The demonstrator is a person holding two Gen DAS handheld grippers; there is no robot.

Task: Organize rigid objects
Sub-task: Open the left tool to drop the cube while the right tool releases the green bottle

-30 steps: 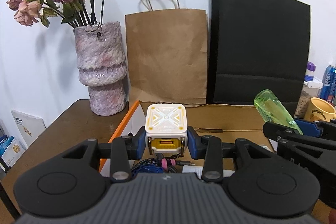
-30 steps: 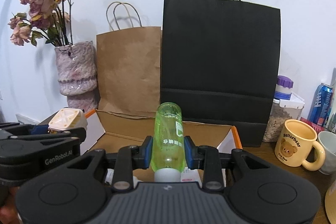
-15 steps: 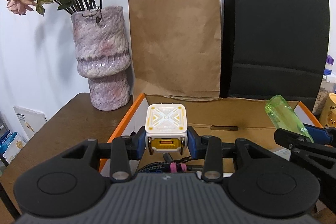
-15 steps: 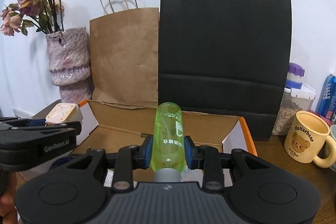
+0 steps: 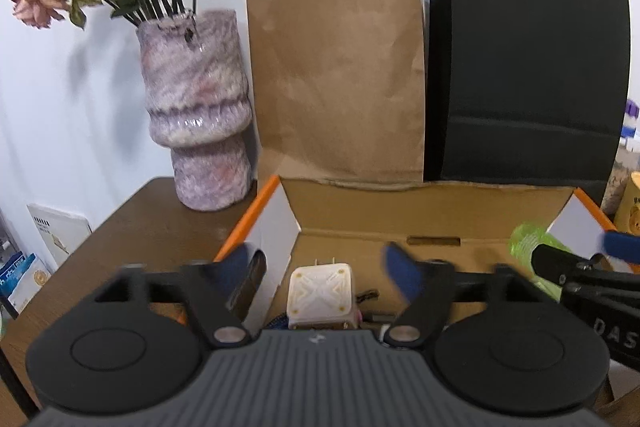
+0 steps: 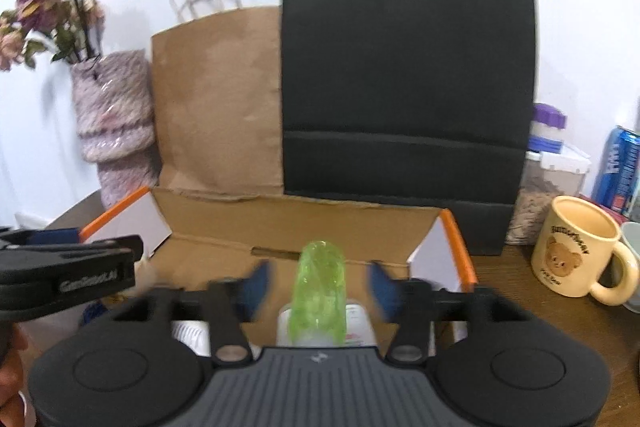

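Note:
An open cardboard box (image 5: 424, 211) with orange-edged flaps sits on the brown table. In the left wrist view my left gripper (image 5: 320, 263) has its jaws opening wide, and the white and yellow charger cube (image 5: 321, 295) lies free between them, down in the box on some cables. In the right wrist view my right gripper (image 6: 319, 283) is also opening, its blue pads clear of the green plastic bottle (image 6: 320, 291), which lies in the box (image 6: 304, 223) over white items. The bottle's end (image 5: 532, 243) shows at the right of the left wrist view.
Behind the box stand a brown paper bag (image 5: 336, 83) and a black paper bag (image 6: 408, 87). A marbled vase (image 5: 196, 107) of dried flowers is at the back left. A bear mug (image 6: 576, 251), a jar (image 6: 548, 171) and a blue can (image 6: 618, 167) sit to the right.
Both grippers have let go: the charger cube and the green bottle dropped from between the pads into the box, and both sets of jaws have spread wide.

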